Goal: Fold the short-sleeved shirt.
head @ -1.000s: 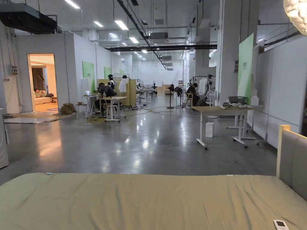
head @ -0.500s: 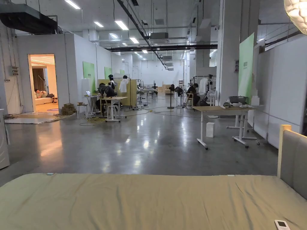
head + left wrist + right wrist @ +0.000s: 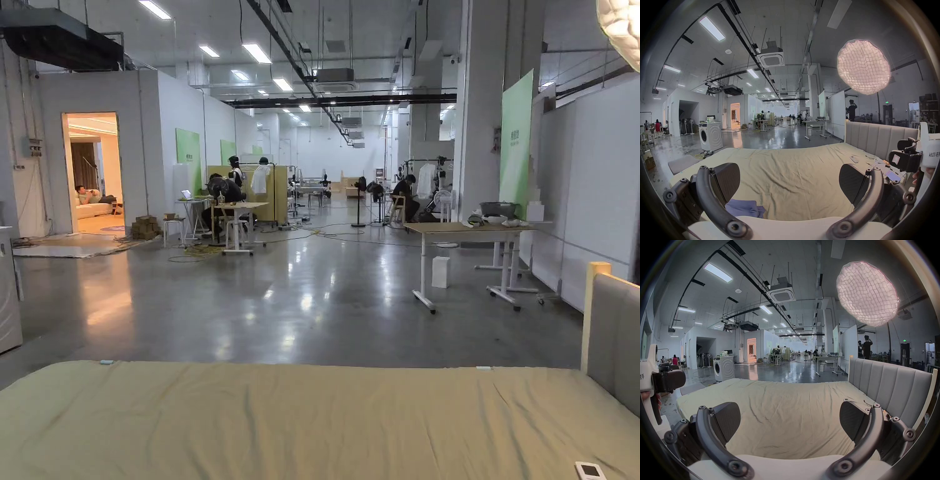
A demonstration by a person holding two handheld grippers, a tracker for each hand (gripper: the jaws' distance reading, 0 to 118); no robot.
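matt creased cloth bedsheet [image 3: 300,419], glossy floor [image 3: 300,300]

The bed [image 3: 300,419] has a big flat sheet with lots of open room across the middle. On the right side a tall padded headboard [image 3: 893,386] stands like a wall. A small white remote [image 3: 590,470] lies on the sheet near that side, with a few little things [image 3: 880,164] close by. A blue shirt [image 3: 745,208] sits bunched at the near edge, just beside the left gripper [image 3: 789,181]. Both grippers have their jaws wide apart over bare sheet, the right gripper [image 3: 790,421] too.
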